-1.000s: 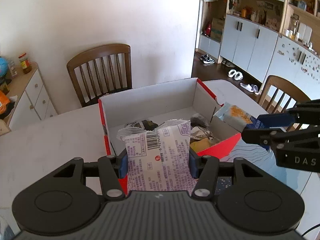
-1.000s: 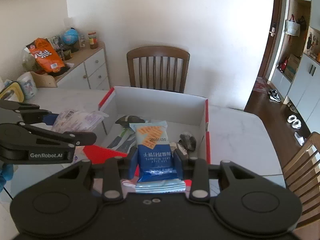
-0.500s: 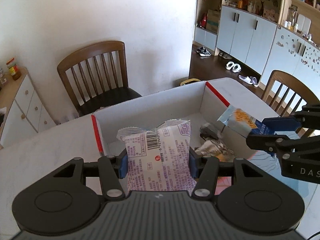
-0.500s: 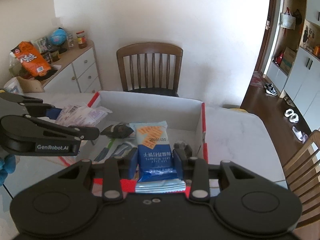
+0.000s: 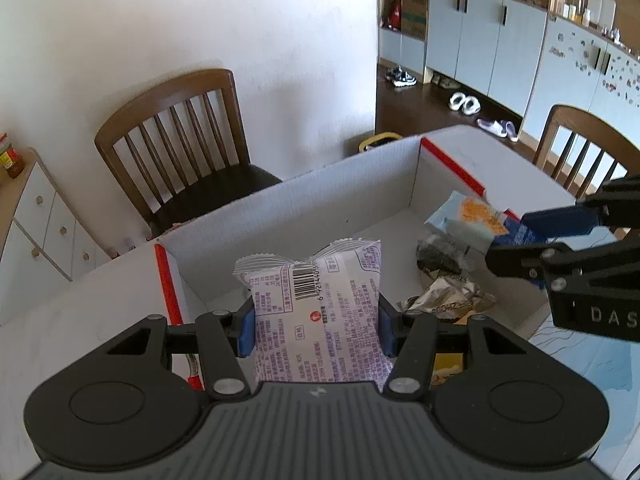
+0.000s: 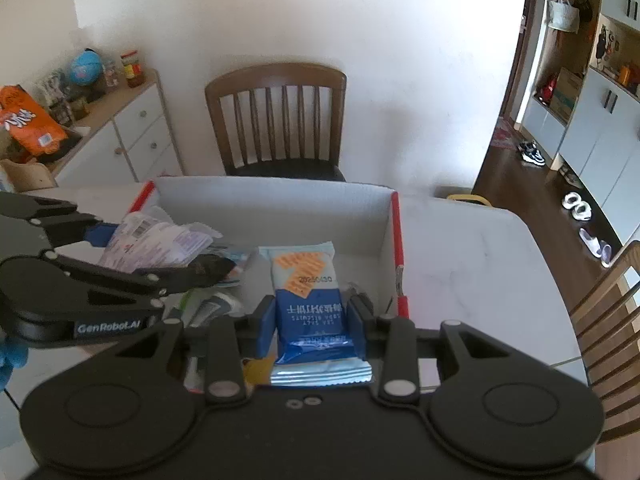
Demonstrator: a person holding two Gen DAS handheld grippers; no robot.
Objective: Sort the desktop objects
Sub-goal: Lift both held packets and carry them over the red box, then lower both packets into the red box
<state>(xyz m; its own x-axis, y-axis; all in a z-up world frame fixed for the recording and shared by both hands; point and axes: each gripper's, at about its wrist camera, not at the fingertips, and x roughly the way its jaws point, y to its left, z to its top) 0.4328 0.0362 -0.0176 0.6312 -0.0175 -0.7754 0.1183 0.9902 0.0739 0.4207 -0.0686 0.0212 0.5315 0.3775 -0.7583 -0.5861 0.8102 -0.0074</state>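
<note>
Two tongs, left [image 5: 314,330] clamped on purple packet [image 5: 316,316], right [image 6: 312,330] on blue packet [image 6: 310,300], have advanced over box [image 5: 320,184] toward 12 o'clock; release seems next.

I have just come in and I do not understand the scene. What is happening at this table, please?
A person is sorting snacks into a white cardboard box with red edges on the table. The left gripper is shut on a white and purple packet, and the right gripper is shut on a blue cracker packet. Both packets hang over the open box, which already contains several wrappers. Neither packet is released yet.
</note>
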